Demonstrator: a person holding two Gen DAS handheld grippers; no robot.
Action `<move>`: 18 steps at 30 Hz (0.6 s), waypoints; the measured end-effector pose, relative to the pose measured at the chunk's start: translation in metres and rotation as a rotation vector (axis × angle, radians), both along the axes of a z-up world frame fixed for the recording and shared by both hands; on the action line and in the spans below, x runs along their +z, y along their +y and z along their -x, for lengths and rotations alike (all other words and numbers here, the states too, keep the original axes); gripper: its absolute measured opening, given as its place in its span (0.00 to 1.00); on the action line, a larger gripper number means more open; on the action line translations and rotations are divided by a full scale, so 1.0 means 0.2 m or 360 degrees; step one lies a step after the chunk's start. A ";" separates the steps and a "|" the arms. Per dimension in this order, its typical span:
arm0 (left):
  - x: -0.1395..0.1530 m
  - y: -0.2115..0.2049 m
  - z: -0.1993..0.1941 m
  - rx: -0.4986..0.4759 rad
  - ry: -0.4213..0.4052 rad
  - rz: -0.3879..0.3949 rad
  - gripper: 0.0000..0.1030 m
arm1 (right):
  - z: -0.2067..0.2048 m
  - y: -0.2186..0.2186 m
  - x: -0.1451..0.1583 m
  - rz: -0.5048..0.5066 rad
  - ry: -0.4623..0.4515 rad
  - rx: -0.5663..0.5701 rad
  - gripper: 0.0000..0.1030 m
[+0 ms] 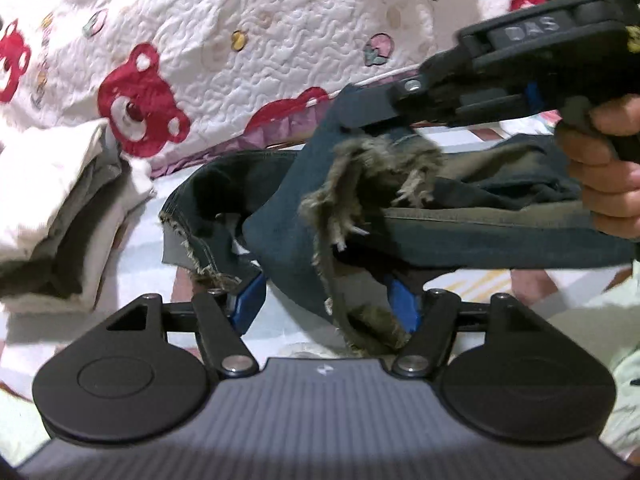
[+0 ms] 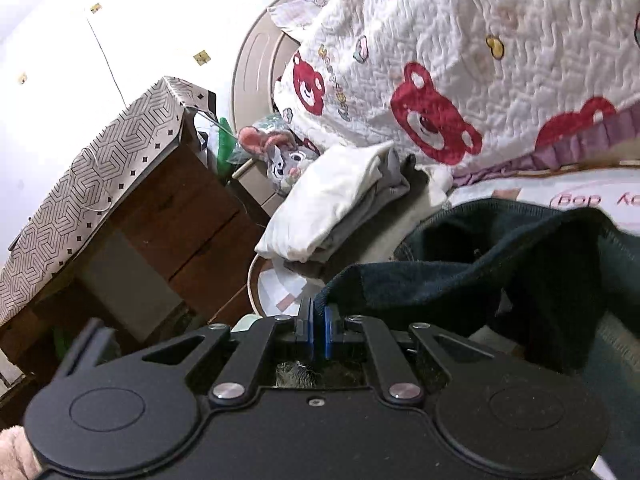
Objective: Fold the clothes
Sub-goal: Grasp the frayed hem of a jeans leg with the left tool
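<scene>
The right gripper [image 2: 319, 326] has its jaws clenched on the frayed dark denim garment's [image 1: 500, 236] hem to lift it, while the left gripper [image 1: 326, 308] waits released below.

I see dark navy denim shorts [image 1: 288, 216] with a frayed grey-olive hem, a cream quilt [image 1: 224, 40] printed with red bear faces and edged in lilac, folded white and grey clothes [image 2: 340, 204], blue gripper pads [image 2: 328, 332], and a brown cabinet [image 2: 180, 220] under black-and-white geometric cloth [image 2: 100, 176].
</scene>
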State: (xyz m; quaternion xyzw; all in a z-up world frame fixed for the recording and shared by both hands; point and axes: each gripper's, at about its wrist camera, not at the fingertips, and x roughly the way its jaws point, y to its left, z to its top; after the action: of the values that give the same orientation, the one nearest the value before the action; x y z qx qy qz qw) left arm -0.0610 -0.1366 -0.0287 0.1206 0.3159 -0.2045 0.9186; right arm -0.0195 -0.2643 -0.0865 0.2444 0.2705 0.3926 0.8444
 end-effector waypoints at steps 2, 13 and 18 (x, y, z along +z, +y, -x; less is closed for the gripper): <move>0.00 0.02 -0.02 0.0073 -0.0017 0.0015 0.64 | 0.01 0.02 0.00 0.0064 -0.0058 0.0026 0.07; 0.23 0.38 -0.16 0.0358 -0.0022 0.0429 0.03 | 0.07 0.12 0.08 0.0111 -0.0335 0.0185 0.07; 0.28 0.58 -0.19 0.0675 -0.0071 0.0340 0.03 | 0.15 -0.02 -0.07 0.0517 -0.0351 -0.0151 0.42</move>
State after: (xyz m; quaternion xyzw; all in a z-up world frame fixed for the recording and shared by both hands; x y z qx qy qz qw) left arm -0.0232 -0.0212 0.0268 -0.0418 0.2903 -0.0365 0.9553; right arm -0.0500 -0.2682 -0.1012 0.0730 0.2244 0.3280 0.9147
